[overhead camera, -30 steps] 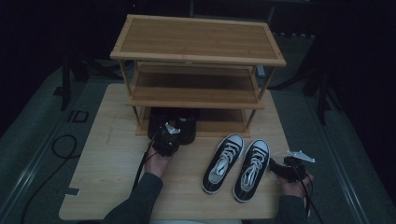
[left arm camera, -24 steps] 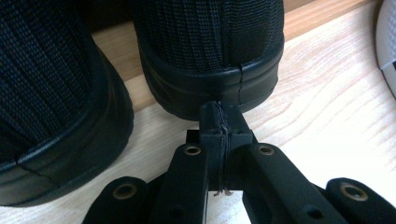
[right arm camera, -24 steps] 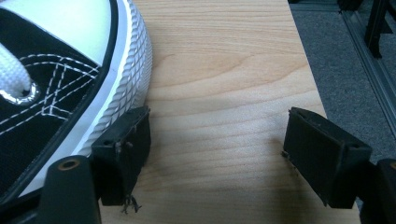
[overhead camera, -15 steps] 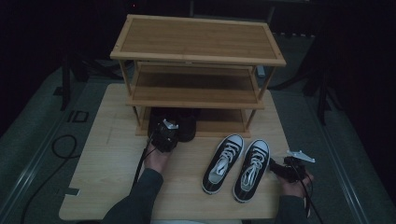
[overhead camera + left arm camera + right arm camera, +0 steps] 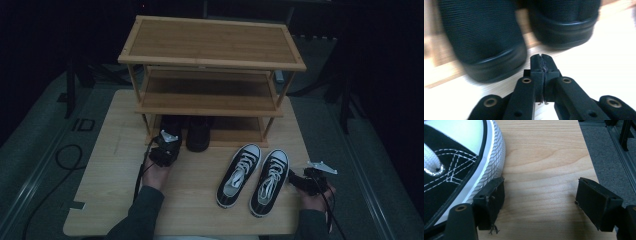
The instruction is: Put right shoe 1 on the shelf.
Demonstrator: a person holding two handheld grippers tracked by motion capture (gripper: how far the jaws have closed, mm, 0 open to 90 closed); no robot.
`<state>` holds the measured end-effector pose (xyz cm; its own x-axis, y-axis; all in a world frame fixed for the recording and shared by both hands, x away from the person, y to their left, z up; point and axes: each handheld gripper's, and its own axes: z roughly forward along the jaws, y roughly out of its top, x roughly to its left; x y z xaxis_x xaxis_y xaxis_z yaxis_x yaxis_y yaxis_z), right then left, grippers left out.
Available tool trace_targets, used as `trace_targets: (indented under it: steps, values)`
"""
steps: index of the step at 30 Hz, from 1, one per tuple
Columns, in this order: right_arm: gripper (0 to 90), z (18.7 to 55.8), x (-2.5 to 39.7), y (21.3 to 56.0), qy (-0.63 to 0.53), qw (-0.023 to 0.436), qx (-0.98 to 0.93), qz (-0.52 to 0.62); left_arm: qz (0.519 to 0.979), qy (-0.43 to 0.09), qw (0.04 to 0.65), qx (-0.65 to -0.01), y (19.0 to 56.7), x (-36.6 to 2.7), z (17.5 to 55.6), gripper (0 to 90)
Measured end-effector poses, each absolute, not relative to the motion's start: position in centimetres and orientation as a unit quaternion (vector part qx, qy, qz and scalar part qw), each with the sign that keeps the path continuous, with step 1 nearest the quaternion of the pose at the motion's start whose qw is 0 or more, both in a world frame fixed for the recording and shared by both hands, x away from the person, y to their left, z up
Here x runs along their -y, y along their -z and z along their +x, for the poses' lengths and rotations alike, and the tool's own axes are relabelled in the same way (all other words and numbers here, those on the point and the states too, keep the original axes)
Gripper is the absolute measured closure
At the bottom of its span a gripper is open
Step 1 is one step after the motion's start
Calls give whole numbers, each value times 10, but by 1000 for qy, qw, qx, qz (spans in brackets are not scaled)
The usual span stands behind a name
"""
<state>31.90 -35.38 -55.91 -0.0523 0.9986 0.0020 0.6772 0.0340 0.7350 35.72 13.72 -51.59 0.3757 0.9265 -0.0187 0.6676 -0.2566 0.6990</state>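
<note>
Left gripper [image 5: 541, 58]: jaws pressed together, holding nothing, just before the smooth round heels of the black shoes [image 5: 486, 42] under the wooden rack [image 5: 210, 65].
Right gripper [image 5: 540, 202]: jaws wide apart, one touching the sneaker [image 5: 461, 155] with its bumpy white rubber edge.

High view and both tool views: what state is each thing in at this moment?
Left tool: shut, empty, just behind the black shoes.
Right tool: open, one jaw against the right sneaker's sole.
Black shoes: on the rack's bottom shelf, heels outward.
Sneakers: side by side on the table, laced.
Rack: upright, its top and middle shelves bare.
</note>
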Motion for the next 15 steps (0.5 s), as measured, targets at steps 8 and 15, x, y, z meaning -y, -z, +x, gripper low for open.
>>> trace_targets:
  steps: [8, 15]
  values:
    - [228, 319, 354, 559, -292, 276, -664, 631, 736, -235, 304, -557, 509, -187, 367, 900]
    - [228, 319, 354, 559, -292, 276, -664, 631, 754, -263, 290, -527, 520, -190, 403, 900]
